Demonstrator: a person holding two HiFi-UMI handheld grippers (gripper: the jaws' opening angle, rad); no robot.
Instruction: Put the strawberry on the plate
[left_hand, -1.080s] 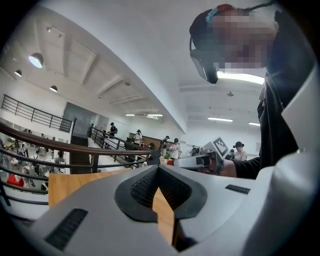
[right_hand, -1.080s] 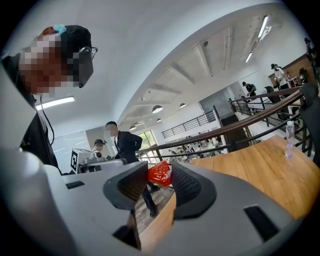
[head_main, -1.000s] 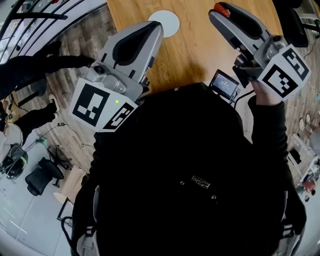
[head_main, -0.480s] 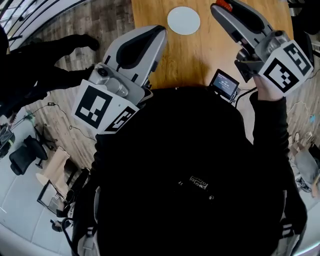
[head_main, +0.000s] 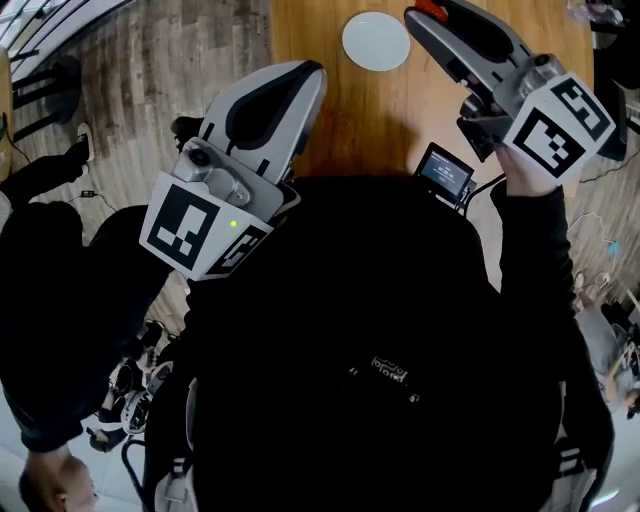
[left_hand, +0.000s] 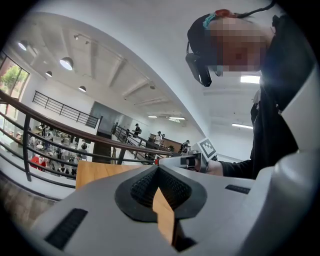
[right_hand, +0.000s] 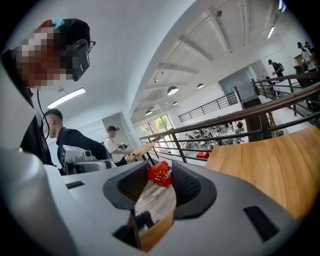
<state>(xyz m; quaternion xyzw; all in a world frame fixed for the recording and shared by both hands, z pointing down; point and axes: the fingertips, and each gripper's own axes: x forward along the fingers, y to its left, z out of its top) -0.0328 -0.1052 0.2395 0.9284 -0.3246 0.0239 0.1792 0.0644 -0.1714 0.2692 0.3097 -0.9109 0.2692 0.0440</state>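
— What are the two hand tools made of?
— The left gripper (left_hand: 158, 168) and the right gripper (right_hand: 160, 170) both have pale grey shells that look like matt plastic. Their pads (left_hand: 144, 188) are black, rubbery and finely ribbed.
— And the red thing?
— The strawberry (right_hand: 160, 175) is glossy and faceted, plastic-looking.
— And underneath?
— The table (head_main: 385, 110) is smooth, honey-toned wood with a soft sheen. The floor (head_main: 150, 80) is greyer, grainy wood plank. The plate (head_main: 375, 41) is plain white and smooth. The person's top (head_main: 380, 330) is matt black cloth.

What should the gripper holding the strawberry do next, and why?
Probably move the right gripper a little left and down toward the white plate: its jaws are shut on the strawberry, which sits beside the plate, not over it.
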